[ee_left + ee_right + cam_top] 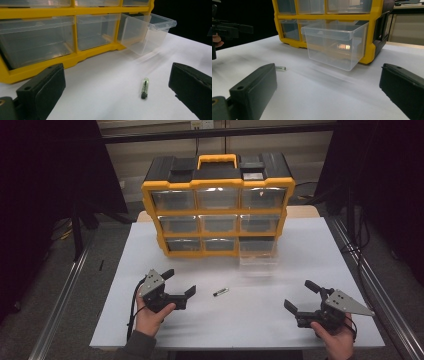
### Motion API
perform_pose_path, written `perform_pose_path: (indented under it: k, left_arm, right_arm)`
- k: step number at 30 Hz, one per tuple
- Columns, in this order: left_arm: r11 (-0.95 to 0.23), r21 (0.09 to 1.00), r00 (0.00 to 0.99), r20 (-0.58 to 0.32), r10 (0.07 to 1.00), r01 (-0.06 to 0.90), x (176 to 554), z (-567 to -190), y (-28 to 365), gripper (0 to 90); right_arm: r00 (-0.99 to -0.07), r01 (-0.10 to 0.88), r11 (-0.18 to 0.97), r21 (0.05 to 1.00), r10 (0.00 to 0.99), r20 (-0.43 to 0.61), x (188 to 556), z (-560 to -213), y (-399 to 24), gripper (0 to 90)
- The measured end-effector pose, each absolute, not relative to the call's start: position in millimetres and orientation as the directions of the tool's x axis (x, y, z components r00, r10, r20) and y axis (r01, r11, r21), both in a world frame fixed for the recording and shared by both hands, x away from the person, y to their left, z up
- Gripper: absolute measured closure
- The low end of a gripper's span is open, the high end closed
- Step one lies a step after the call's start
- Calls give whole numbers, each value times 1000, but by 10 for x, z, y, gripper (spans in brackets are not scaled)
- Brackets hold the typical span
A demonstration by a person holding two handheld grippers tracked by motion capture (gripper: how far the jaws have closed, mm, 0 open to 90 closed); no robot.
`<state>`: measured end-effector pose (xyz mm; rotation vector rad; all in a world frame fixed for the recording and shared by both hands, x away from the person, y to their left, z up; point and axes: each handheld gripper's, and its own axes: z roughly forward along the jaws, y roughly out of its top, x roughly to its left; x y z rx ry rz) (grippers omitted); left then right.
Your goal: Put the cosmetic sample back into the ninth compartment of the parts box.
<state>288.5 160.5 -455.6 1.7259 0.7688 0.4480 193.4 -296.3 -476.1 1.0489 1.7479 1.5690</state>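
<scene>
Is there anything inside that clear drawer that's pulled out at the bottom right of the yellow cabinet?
The pulled-out drawer looks empty: its clear walls show only reflections. The small tube lies outside it on the white table. The drawer's rear end is inside the yellow cabinet and cannot be checked.

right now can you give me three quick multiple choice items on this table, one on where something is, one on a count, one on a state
1. Where does the small vial lie?
A. inside the open drawer
B. on the white table between the two grippers
C. on top of the organizer

2. How many drawers does the organizer front show?
A. six
B. nine
C. twelve

3. What state is the bottom right drawer in?
A. pulled out
B. pushed fully in
C. lying apart on the table

Answers:
1. B, the high view shows it on the bare table, nearer the left gripper than the right gripper.
2. B, three rows of three.
3. A, it juts forward from its slot while the others sit flush.
</scene>
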Motion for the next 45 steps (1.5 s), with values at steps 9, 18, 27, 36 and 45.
perform_pose_path:
  k: [9,18,27,36,45]
  left_arm:
    - [-161,945,725,-102,681,285,2938,-4559,1431,13]
    - [-180,940,739,-99,667,288,2977,-4545,1253,15]
    - [-226,929,752,-78,654,293,3024,-4541,1122,17]
    - [-258,911,762,-87,641,322,3076,-4554,1030,23]
    - [-283,898,776,-96,623,338,3126,-4569,913,68]
  right_arm:
    - [-539,184,8,983,837,94,1945,-4760,-2948,8]
    - [-547,186,17,982,832,89,1946,-4760,-2943,9]
    - [-554,183,26,983,829,81,1946,-4759,-2932,9]
    - [-558,176,33,984,827,72,1951,-4759,-2921,11]
    - [-562,175,38,984,824,68,1944,-4753,-2918,12]
